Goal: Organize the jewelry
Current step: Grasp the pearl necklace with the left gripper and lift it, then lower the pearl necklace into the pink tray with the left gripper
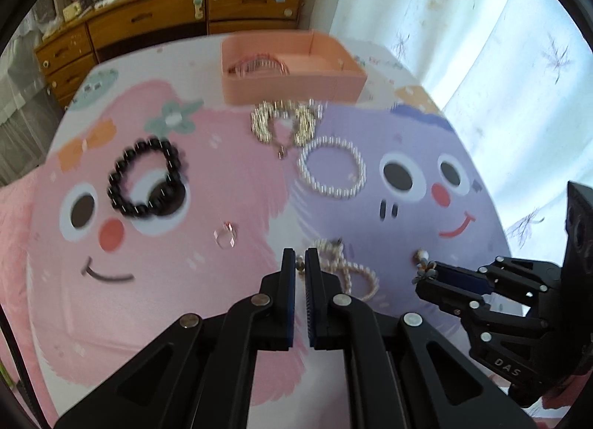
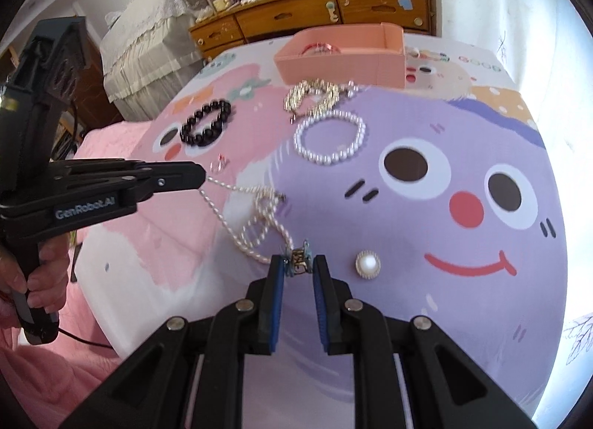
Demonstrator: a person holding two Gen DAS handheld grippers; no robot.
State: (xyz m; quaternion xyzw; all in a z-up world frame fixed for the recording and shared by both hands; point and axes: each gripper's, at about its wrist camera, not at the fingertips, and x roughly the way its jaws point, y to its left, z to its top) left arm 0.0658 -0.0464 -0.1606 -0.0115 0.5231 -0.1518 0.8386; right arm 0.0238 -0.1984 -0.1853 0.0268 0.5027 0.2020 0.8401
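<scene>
A pearl necklace lies tangled on the cartoon cloth. My left gripper is shut on one end of it, seen from the side in the right wrist view. My right gripper is shut on a small flower clasp piece at the necklace's other end; it also shows in the left wrist view. A pink box with a red bracelet inside stands at the far edge. A black bead bracelet, a pearl bracelet, a gold chain, a clear ring and a round pearl brooch lie loose.
The cloth with pink and purple faces covers a bed. A wooden dresser with clutter on top stands behind. A curtain hangs at the right. A lace-covered piece of furniture stands at the left.
</scene>
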